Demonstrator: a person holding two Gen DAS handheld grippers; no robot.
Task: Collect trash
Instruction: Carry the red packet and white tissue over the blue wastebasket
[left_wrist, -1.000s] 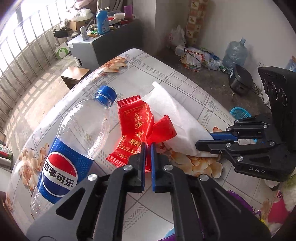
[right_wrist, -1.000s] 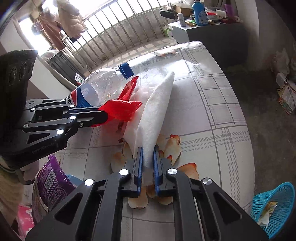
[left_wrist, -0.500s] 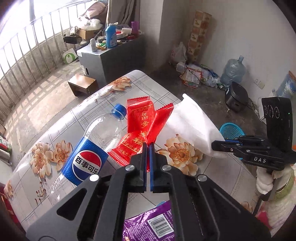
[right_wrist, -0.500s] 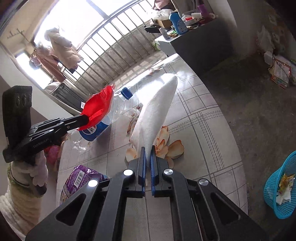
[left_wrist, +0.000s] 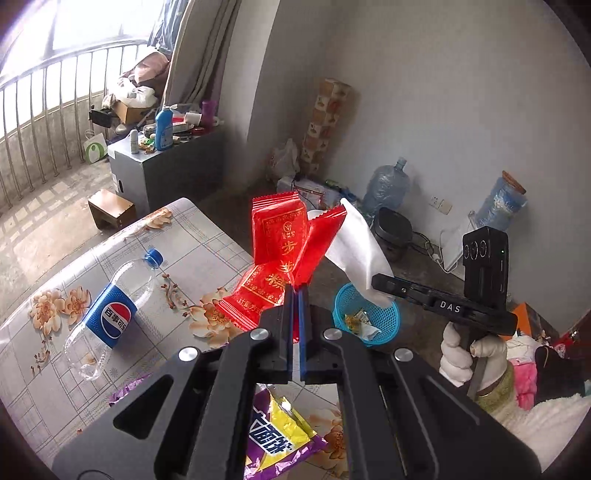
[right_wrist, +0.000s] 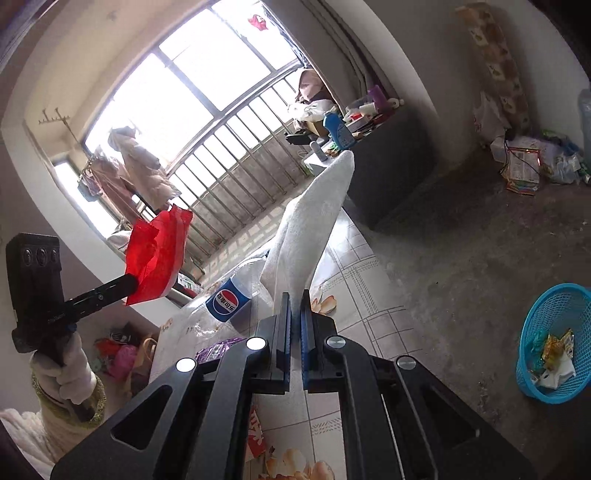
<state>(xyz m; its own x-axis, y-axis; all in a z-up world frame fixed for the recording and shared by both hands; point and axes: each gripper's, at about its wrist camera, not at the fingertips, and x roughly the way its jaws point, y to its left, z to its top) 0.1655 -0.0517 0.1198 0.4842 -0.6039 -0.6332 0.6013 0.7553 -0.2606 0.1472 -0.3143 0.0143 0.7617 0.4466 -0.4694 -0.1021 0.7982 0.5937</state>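
My left gripper (left_wrist: 295, 291) is shut on a red snack wrapper (left_wrist: 279, 254), lifted clear above the flowered table (left_wrist: 207, 236). My right gripper (right_wrist: 294, 299) is shut on a white tissue (right_wrist: 314, 221) that stands up from its jaws. In the left wrist view the right gripper (left_wrist: 378, 284) holds the tissue (left_wrist: 356, 247) over a blue mesh basket (left_wrist: 369, 314) on the floor. The right wrist view shows the left gripper (right_wrist: 131, 282) with the red wrapper (right_wrist: 159, 251) at the left, and the basket (right_wrist: 554, 339) at the far right with scraps inside.
An empty Pepsi bottle (left_wrist: 110, 314) lies on the table. A purple and yellow snack bag (left_wrist: 280, 435) sits under the left gripper. A grey cabinet (left_wrist: 166, 166), water jugs (left_wrist: 388, 188) and floor clutter line the walls. A gloved hand (left_wrist: 458, 354) holds the right gripper.
Both grippers rose off the table, carrying the red wrapper and the tissue, and swung toward the blue basket. The Pepsi bottle stayed on the table.
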